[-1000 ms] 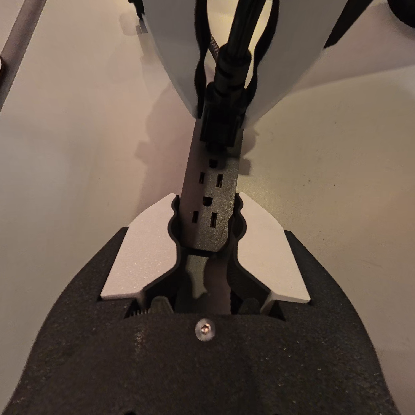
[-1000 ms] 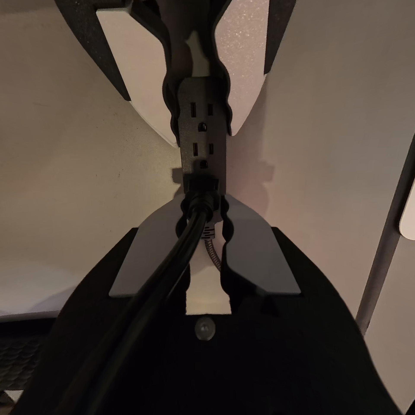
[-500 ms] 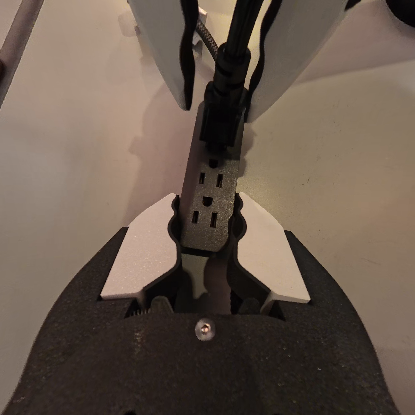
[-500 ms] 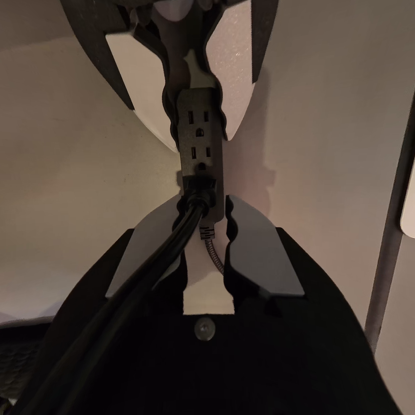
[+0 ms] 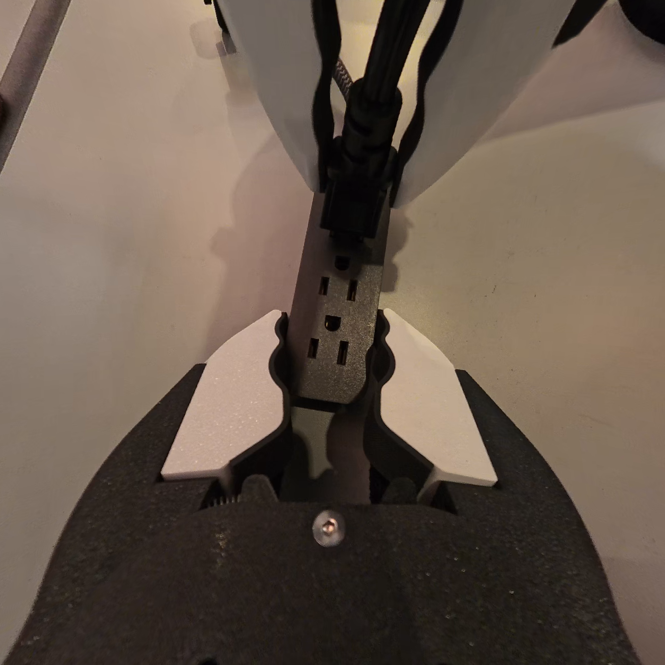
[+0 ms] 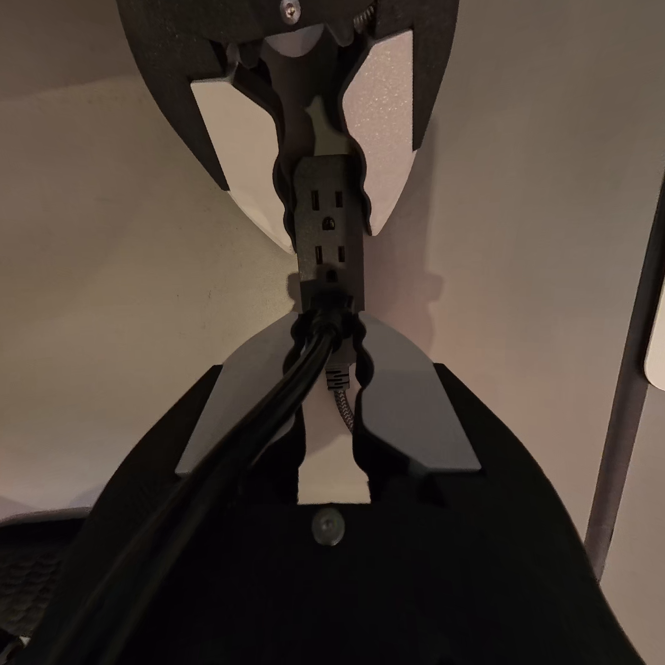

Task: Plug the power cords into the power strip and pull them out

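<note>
The dark grey, flat plastic power strip (image 5: pixel 333 345) lies on the pale cream tabletop (image 5: pixel 126 252), running from 6 toward 12 o'clock in the left wrist view. The left gripper (image 5: pixel 333 325), with white fingers and black wavy pads, has its jaws pressed against the strip's two long sides at the near end, pinching it.

At 12 o'clock the black moulded plug (image 5: pixel 354 205) sits in the strip's far outlet, two empty outlets between it and the left gripper. The right gripper (image 6: pixel 328 325) has its jaws closed around this plug, the thick black power cord (image 6: pixel 273 406) trailing back toward 7 o'clock in its own view. A grey braided cable (image 6: pixel 342 403) leaves the strip's end just beside the cord, between the right fingers.
</note>
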Demonstrator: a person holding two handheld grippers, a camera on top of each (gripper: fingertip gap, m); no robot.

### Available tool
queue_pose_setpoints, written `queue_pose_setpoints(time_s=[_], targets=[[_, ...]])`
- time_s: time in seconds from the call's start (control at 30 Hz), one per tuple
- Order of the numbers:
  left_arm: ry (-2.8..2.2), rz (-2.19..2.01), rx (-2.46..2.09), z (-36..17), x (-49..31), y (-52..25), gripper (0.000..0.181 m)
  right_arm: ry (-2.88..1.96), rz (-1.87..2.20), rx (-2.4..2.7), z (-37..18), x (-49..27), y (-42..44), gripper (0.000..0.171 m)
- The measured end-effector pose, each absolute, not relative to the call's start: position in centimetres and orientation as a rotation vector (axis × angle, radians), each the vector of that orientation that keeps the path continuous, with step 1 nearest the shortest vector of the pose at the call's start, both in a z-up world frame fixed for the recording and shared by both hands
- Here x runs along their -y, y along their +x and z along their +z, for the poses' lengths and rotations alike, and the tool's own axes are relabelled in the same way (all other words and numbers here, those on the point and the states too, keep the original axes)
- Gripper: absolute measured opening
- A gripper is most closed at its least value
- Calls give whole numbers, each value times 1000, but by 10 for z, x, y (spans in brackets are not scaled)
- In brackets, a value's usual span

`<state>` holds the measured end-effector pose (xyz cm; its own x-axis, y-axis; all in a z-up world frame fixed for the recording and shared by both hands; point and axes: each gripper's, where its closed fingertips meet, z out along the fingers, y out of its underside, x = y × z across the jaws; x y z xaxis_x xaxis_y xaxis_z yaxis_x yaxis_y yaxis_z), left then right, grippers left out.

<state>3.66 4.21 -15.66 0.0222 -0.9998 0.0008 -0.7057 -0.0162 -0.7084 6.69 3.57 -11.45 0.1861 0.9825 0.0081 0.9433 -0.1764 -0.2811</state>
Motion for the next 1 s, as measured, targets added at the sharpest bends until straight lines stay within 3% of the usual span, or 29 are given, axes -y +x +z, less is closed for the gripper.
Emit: queue_pose_setpoints(time_s=[1.0], targets=[[-1782, -723, -1732, -157, -42, 37, 46, -2194, 140, 2002, -124, -38, 65, 24]])
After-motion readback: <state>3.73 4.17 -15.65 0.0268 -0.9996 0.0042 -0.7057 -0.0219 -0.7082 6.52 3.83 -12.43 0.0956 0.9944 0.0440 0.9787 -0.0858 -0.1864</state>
